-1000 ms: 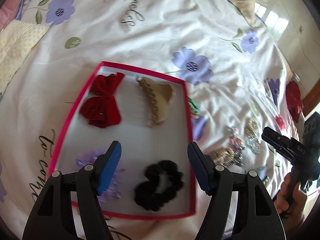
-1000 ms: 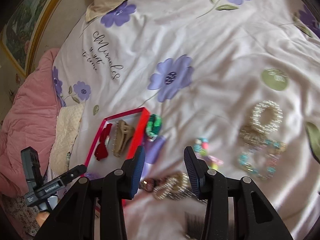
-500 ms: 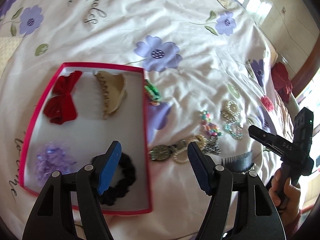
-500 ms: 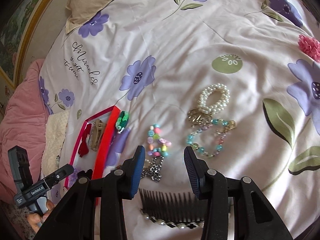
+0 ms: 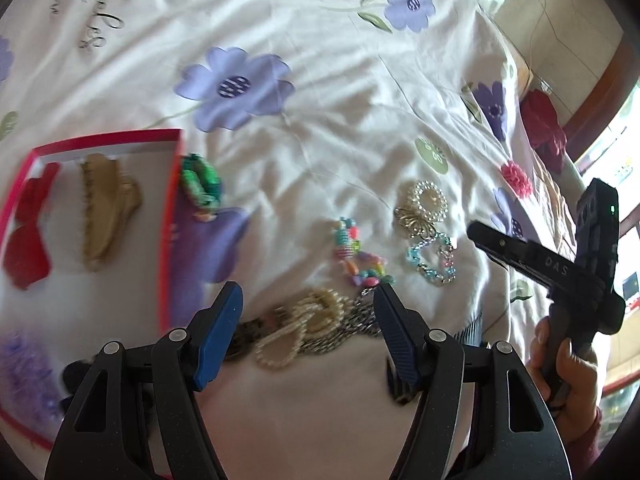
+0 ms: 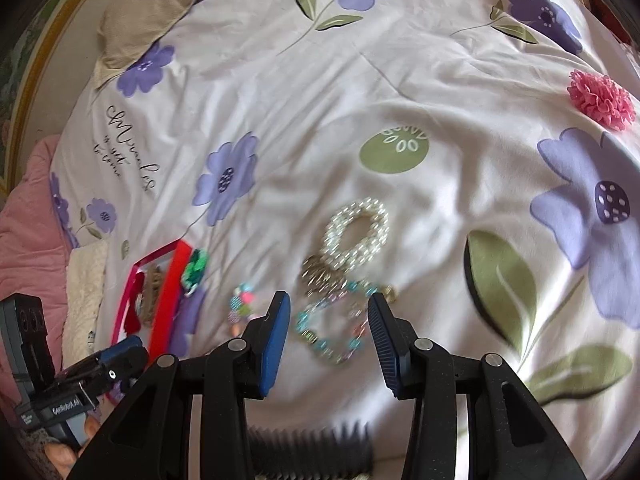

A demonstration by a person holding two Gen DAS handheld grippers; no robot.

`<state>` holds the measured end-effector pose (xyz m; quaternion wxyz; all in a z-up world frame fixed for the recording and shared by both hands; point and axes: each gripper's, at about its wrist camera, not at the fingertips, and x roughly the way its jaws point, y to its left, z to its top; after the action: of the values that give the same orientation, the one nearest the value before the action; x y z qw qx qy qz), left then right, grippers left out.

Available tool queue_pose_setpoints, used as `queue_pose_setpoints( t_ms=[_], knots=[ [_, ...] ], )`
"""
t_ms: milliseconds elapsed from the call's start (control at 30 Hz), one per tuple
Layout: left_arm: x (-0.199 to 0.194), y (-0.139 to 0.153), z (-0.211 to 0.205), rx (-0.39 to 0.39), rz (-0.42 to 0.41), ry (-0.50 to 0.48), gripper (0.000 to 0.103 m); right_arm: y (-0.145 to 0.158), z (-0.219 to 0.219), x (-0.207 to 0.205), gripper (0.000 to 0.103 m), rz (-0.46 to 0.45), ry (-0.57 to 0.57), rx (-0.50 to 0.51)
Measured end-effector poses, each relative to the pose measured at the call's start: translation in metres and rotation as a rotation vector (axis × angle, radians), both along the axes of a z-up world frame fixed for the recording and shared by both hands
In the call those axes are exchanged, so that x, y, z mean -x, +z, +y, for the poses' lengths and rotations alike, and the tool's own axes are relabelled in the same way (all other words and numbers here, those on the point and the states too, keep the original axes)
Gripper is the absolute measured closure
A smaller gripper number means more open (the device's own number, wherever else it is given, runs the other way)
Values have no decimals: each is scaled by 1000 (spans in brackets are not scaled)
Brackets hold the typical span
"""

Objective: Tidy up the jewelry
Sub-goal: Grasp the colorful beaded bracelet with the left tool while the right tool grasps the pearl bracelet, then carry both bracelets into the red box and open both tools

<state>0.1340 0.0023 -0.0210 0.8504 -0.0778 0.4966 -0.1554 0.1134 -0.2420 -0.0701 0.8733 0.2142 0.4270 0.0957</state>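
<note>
Both cameras have swung off the red tray [image 5: 170, 216] toward the loose pieces on the floral bedsheet [image 5: 320, 120]; a second ago the left view looked straight down into the tray, now the tray sits at its left edge. Judgement: the last deposit looks finished and the next pickup is being lined up.

Landmark: red tray. Inside it, a red bow [image 5: 26, 236] and a tan claw clip [image 5: 106, 212]; a blurred purple piece and a dark scrunchie lie at its near end. A green beaded band [image 5: 200, 182] lies just outside the tray's right wall, touching or nearly so.

Left gripper [image 5: 308, 328]: jaws spread, nothing between them. A pearl-and-chain tangle [image 5: 304, 328] lies on the sheet right of the tray, framed between the blue pads; contact cannot be told.

Right gripper [image 6: 326, 336]: jaws likewise spread and empty. A turquoise bead bracelet [image 6: 332, 332] lies framed between its pads, well right of the tray. A white pearl bracelet [image 6: 356, 234] lies just beyond it, with a gold-tone charm [image 6: 322, 276] between the two. A multicolour bead bracelet [image 6: 242, 306] lies closer to the tray, and a dark comb [image 6: 312, 452] lies under the gripper body.

Judgement: several pieces not yet in the tray; chains may snag on lifting.
</note>
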Motion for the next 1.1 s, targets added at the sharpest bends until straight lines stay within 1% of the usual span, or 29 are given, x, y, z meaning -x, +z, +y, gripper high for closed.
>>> queue_pose_setpoints(
  t_ms=[133, 233, 300, 333, 367, 400, 467, 533, 567, 600, 633, 667, 700, 800, 867, 1100],
  knots=[
    [-13, -7, -20, -8, 11, -34, 37, -2, -7, -18, 60, 2, -3, 20],
    [-27, -18, -38, -23, 26, -58, 41, -5, -9, -31, 60, 14, -4, 34],
    [-35, -26, -45, -28, 44, -67, 47, -8, -8, -39, 60, 22, 0, 46],
    [-39, -30, -49, -28, 53, -74, 48, -10, -8, -43, 60, 27, 2, 54],
    [-43, -35, -52, -30, 64, -81, 52, -12, -7, -47, 60, 32, 3, 61],
    [-45, -39, -54, -30, 73, -86, 58, -15, -6, -51, 60, 42, 5, 68],
    [-50, -49, -59, -39, 92, -96, 63, -21, -4, -59, 60, 61, 8, 80],
    [-50, -51, -62, -45, 82, -100, 71, -30, -3, -65, 63, 84, 9, 101],
    [-51, -50, -62, -42, 76, -104, 81, -32, -2, -66, 65, 83, 8, 109],
    [-51, -50, -62, -36, 77, -108, 93, -33, -1, -66, 70, 77, 4, 126],
    [-51, -49, -61, -27, 79, -113, 92, -32, 0, -67, 74, 78, -2, 144],
    [-50, -48, -61, -29, 75, -112, 92, -32, 0, -67, 88, 78, -3, 146],
    [-48, -46, -60, -37, 66, -115, 92, -33, -2, -66, 90, 75, -4, 127],
    [-42, -41, -59, -49, 41, -119, 92, -29, -5, -61, 91, 54, -13, 110],
    [-38, -35, -56, -41, 28, -117, 92, -23, -6, -57, 92, 31, -16, 88],
    [-19, -8, -30, 1, -27, -79, 92, 11, 4, -34, 93, -56, 14, 32]
  ],
)
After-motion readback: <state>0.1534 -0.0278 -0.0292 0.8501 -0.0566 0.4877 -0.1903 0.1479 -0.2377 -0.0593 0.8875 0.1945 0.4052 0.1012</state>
